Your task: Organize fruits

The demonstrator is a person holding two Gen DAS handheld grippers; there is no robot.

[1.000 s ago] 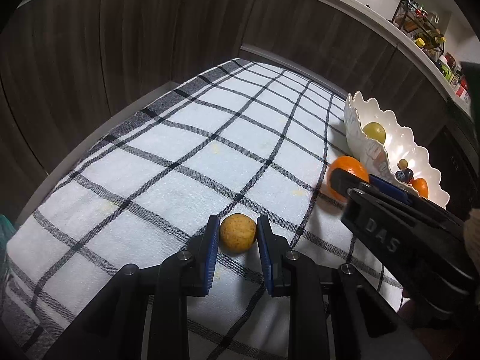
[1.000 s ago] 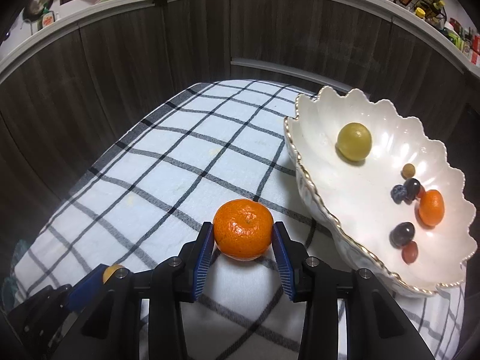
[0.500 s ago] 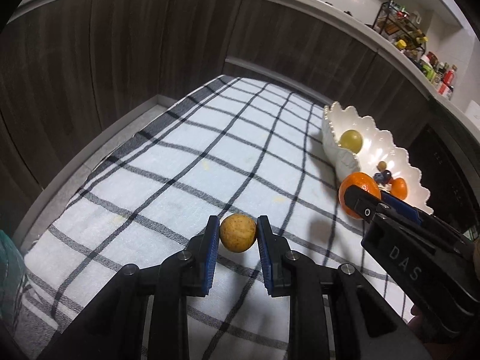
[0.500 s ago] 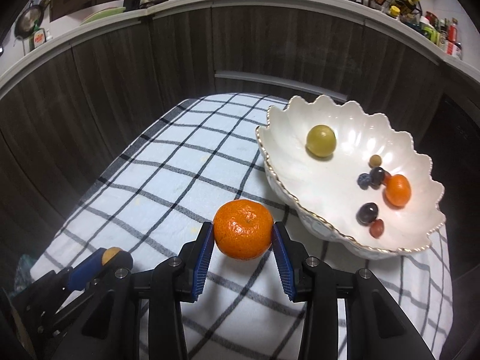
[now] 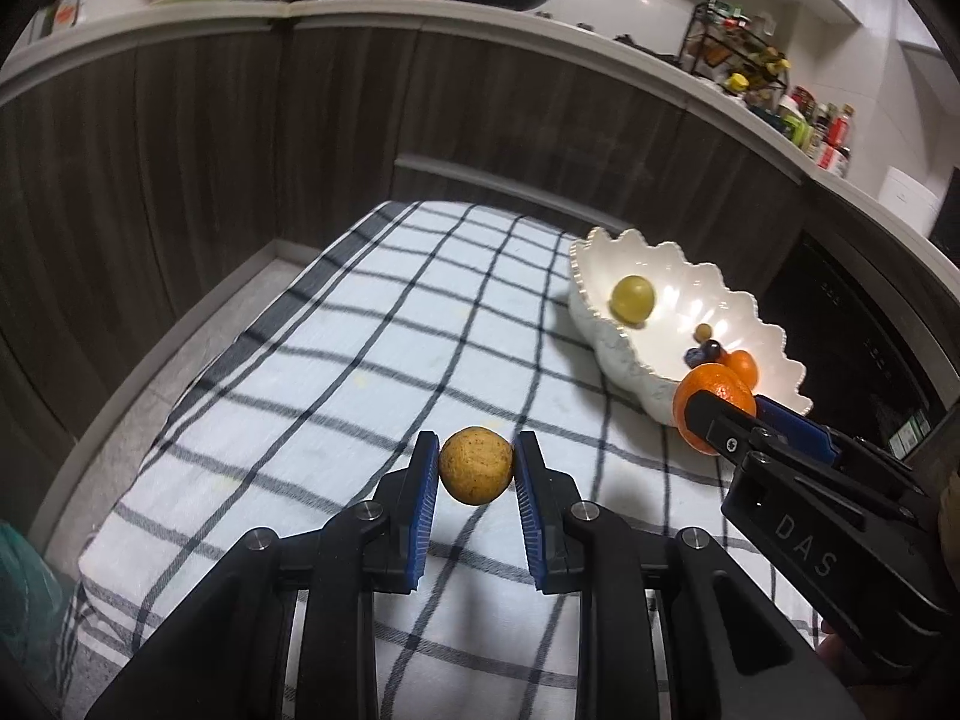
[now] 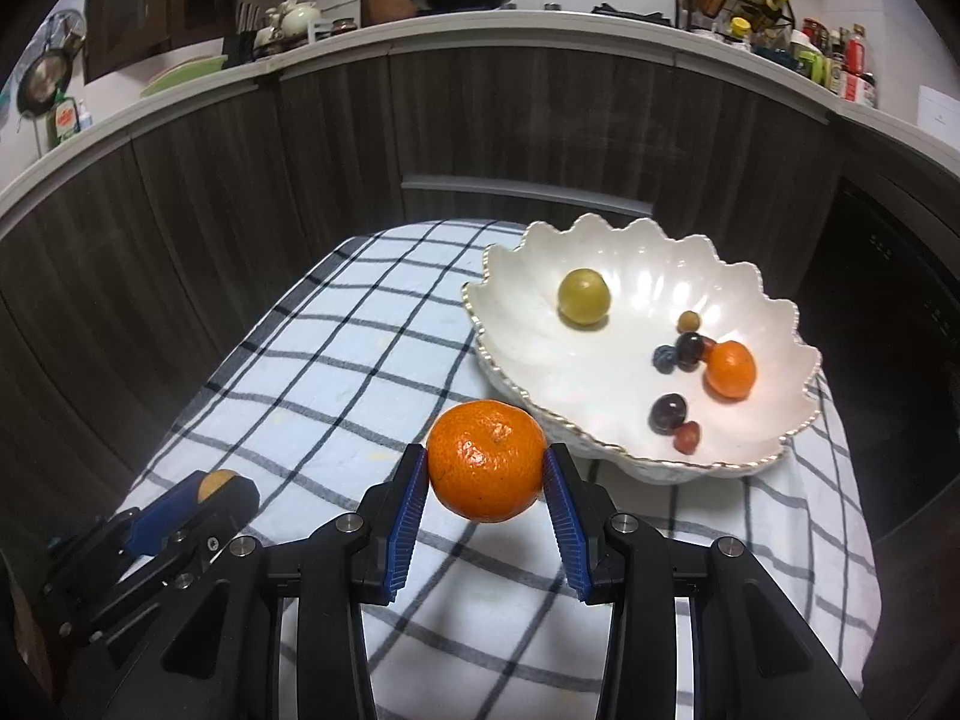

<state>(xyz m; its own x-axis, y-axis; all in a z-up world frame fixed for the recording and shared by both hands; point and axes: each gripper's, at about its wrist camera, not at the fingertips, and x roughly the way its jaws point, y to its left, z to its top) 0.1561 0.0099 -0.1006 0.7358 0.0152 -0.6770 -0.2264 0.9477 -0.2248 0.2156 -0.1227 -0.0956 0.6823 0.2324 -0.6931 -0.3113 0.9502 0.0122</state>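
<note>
Both claws have risen off the cloth since the earlier frames, each carrying its fruit, and the bowl now sits lower and farther off in both views. Left claw (image 5: 477, 474) is clamped on a small tan fruit (image 5: 476, 465), pinched only at its two sides by the blue pads (image 5: 425, 498); right claw (image 6: 486, 468) is clamped on the mandarin (image 6: 486, 459) the same way, with the fruit's underside hanging free above the checked cloth (image 6: 336, 372). The risk starts right there — round skins held at two narrow spots can roll or squirt out if either hand tilts or jolts on the way over, and a fruit dropped on the cloth would likely roll toward the worktop edge. The tan fruit is small and sits near the pad tips, so it looks the easier one to lose. Further out, the two claws are close together, the left one showing at the lower left of the right view; if both head for the bowl (image 6: 774, 324) at once they could knock each other. The bowl itself has a scalloped, raised rim, so a low approach might clip it and shove or tip it. Inside lie a green fruit (image 6: 584, 296), a small orange one (image 6: 730, 369) and several dark berries (image 6: 668, 413) — a fruit let go from too high could bounce, scatter them, or hop over the far rim.
</note>
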